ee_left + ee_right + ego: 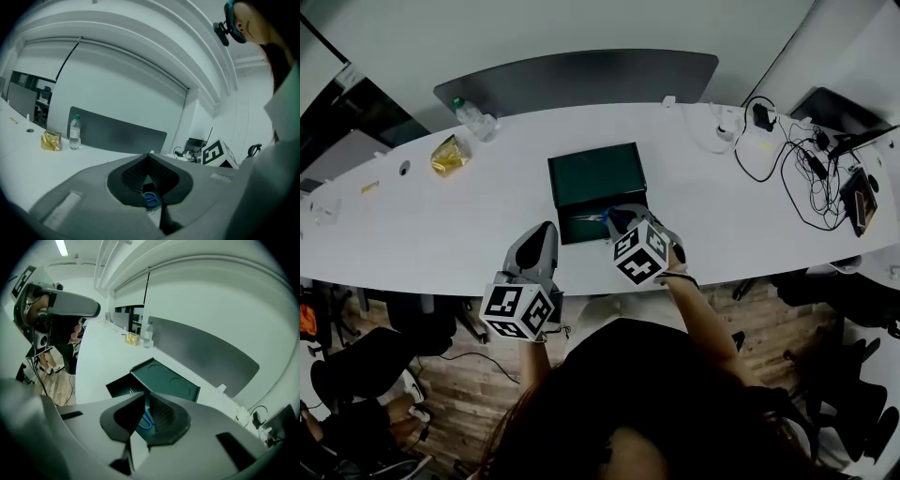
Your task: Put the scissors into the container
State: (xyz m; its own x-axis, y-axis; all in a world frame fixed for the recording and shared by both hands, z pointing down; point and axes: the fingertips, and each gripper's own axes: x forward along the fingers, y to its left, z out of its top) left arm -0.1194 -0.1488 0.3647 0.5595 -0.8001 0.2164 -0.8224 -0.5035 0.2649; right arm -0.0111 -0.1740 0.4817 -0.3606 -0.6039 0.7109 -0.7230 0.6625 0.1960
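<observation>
A dark green container (572, 234) lies open on the white table (441, 216), its lid (595, 173) just behind it. My right gripper (614, 217) hovers over the container's near right corner. It is shut on the blue-handled scissors (602, 216). In the right gripper view a blue handle loop (145, 420) sits between the pads, above the container (122, 386) and lid (168, 383). My left gripper (546, 232) is raised left of the container, its tips (149, 158) together. Blue loops (151, 199) show in the gap behind the tips. I cannot tell whether they are held.
At the back left stand a water bottle (473, 117) and a gold packet (450, 155). Cables and chargers (806, 169) crowd the table's right end. A dark divider panel (581, 80) runs behind the table. Chairs stand on the wood floor on both sides of the person.
</observation>
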